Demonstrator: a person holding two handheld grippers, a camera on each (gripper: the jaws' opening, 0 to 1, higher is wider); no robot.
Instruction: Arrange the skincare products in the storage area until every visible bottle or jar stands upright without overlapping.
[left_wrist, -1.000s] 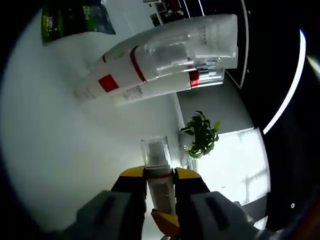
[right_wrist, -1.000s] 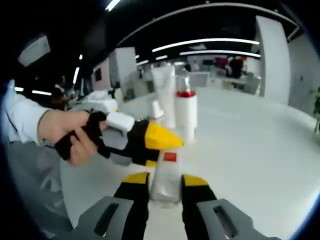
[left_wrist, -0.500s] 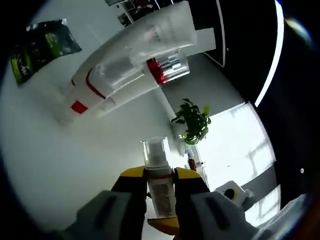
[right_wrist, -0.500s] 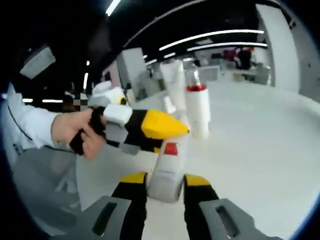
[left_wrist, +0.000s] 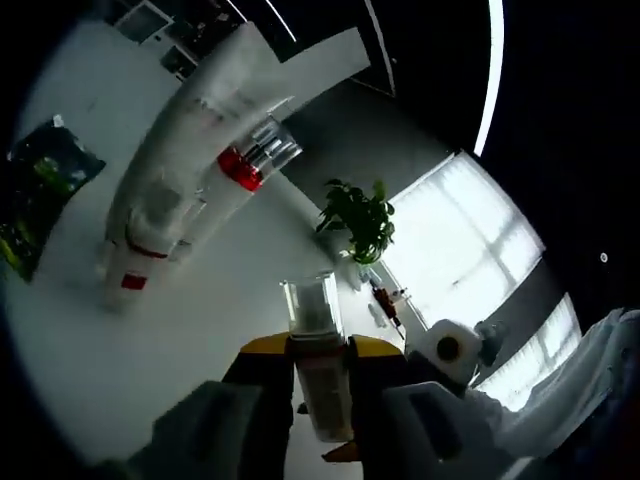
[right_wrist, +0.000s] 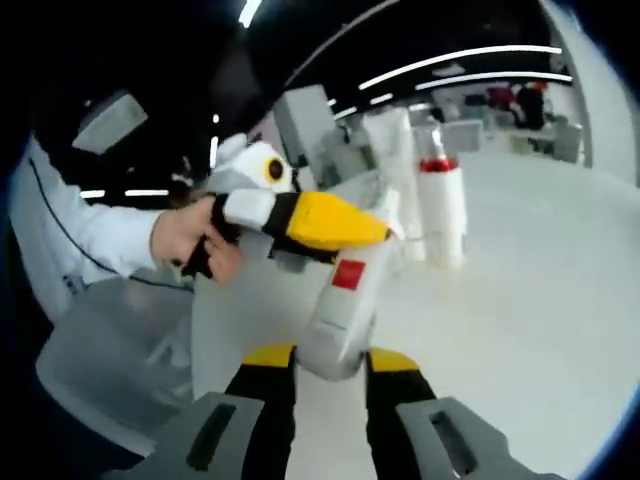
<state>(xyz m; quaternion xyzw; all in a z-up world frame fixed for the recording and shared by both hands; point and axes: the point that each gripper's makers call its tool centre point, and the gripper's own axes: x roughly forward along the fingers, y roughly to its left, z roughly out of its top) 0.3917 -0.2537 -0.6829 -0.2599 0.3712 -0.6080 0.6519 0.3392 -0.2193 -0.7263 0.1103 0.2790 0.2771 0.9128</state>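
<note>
Left gripper view: the left gripper (left_wrist: 318, 375) has its yellow-tipped fingers (left_wrist: 262, 352) closed against the neck of a white spray bottle (left_wrist: 322, 390), just below the bottle's clear cap (left_wrist: 312, 302). Beyond it, on the white desk (left_wrist: 120, 370), stands a close group of skincare products: a tall white tube (left_wrist: 215, 110), a white bottle with a red collar (left_wrist: 232, 172) and a smaller bottle with a red label (left_wrist: 128, 275). The group appears slanted because the view is rolled. A dark green packet (left_wrist: 35, 205) lies on the desk near the group. A potted plant (left_wrist: 358, 215) stands farther off, before bright windows.

Right gripper view: the right gripper (right_wrist: 330, 362) has its fingers (right_wrist: 268, 358) set against either side of the lower end of the same spray bottle (right_wrist: 345, 300), which bears a red square label and is tilted, its base off the desk (right_wrist: 520, 340). The left gripper (right_wrist: 300, 220), held by a person's hand (right_wrist: 195, 235) in a white sleeve (right_wrist: 85, 225), grips the bottle's upper end from the left. The tube (right_wrist: 395, 175) and the red-collared bottle (right_wrist: 442, 205) stand upright on the desk behind, well apart from the held bottle.
</note>
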